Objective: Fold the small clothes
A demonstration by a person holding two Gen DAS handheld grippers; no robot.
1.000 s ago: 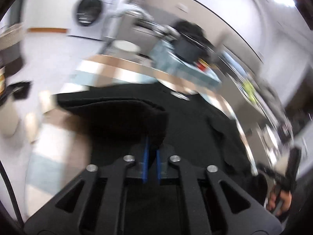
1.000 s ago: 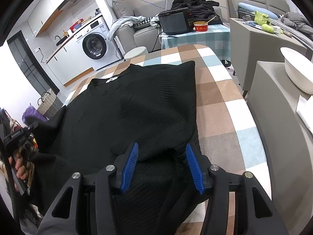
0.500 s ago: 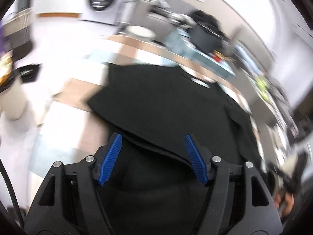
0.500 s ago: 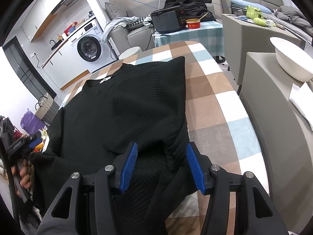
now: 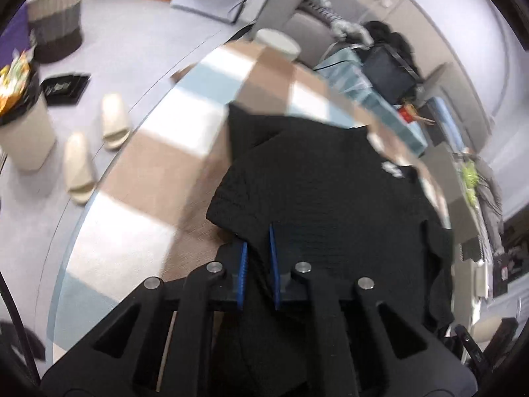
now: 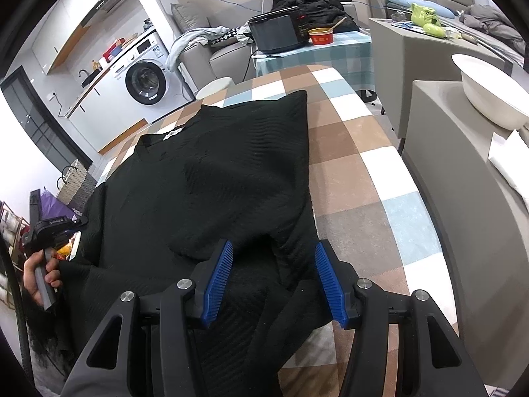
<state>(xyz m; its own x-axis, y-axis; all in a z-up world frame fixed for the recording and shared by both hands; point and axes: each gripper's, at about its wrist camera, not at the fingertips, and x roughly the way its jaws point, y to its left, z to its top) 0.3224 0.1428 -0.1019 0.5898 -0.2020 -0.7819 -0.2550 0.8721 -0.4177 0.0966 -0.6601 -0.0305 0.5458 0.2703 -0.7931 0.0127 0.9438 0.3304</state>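
A checked tabletop point(image 6: 357, 152) carries a black knit sweater point(image 6: 215, 178), spread flat with its right side folded inward and its hem hanging over the near edge. The right gripper point(image 6: 272, 281) hovers at that hem, jaws half open around a bunched fold without pinching it. The left gripper point(image 5: 257, 264) has its jaws closing narrowly on the sweater's left edge.

one black sweater point(image 6: 215, 178), two slippers point(image 5: 96, 152), two tongs point(image 6: 271, 284)
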